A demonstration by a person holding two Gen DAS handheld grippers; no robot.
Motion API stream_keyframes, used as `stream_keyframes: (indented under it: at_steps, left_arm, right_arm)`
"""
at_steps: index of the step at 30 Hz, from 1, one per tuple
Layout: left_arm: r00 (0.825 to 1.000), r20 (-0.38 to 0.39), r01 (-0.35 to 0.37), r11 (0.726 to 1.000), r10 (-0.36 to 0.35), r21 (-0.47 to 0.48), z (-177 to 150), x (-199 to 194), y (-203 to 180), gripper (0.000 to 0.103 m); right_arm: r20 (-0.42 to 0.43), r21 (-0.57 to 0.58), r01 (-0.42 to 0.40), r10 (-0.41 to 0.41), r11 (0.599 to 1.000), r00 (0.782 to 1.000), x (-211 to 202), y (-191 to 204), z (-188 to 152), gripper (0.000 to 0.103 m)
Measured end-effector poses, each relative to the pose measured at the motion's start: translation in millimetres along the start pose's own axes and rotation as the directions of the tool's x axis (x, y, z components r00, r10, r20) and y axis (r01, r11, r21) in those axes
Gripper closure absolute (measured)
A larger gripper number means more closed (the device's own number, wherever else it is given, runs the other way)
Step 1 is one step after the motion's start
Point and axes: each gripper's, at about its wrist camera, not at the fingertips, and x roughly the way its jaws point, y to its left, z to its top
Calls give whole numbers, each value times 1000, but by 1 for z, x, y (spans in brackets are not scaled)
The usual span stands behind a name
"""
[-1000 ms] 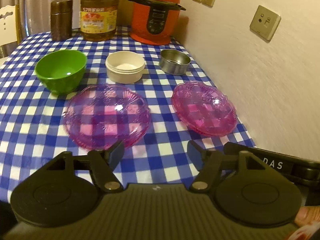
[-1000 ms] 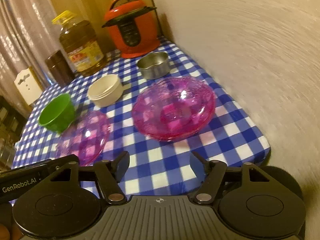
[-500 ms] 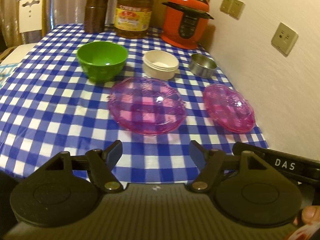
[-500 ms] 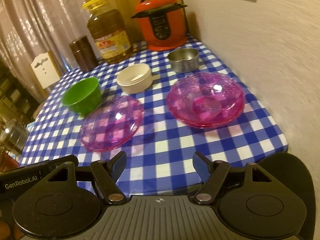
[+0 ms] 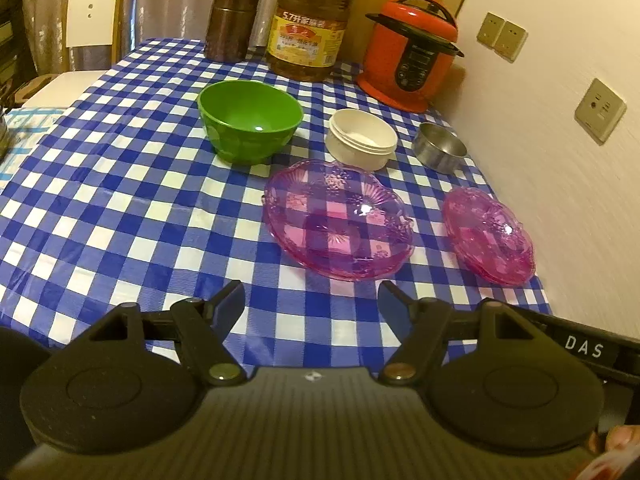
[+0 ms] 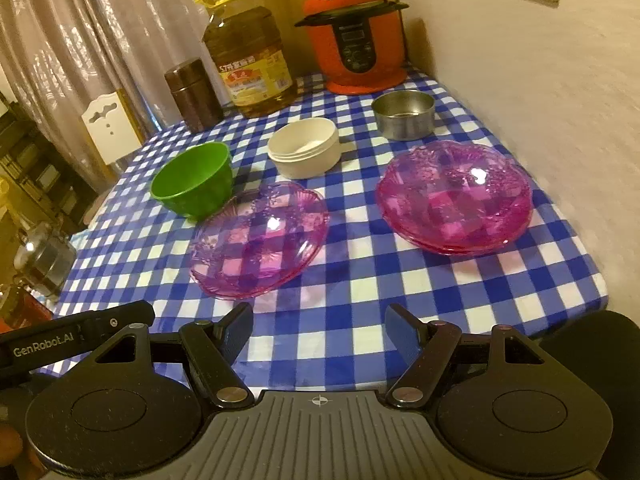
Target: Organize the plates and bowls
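Both grippers, left [image 5: 310, 298] and right [image 6: 319, 322], have drawn back from the pink glass plates [image 5: 338, 220] [image 6: 454, 196], jaws apart and empty; stacking not yet begun

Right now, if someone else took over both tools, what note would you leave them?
Left tool: open, empty, above the near table edge. Right tool: open, empty, likewise.
Near row: single pink plate; pink plate stack by the wall, apparently already more than one plate.
Behind: green bowl, white bowl, steel bowl, standing apart.
Done: seemingly some plates stacked.
Left: probably put the single plate on the stack, then nest the bowls.
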Motion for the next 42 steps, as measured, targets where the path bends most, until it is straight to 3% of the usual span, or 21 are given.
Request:
stream_keyframes:
  at_steps: [30,42]
  left_arm:
    - [999,-45,11,998,-14,-64,25,61,18,34]
    - [998,-61,-27,994,21,-109,39,111,30,49]
  right_arm:
    - [8,66,-8,8,998,1000,62,-8,28,30]
    - [-9,119,-9,10,993,1000,103,-11,37,31]
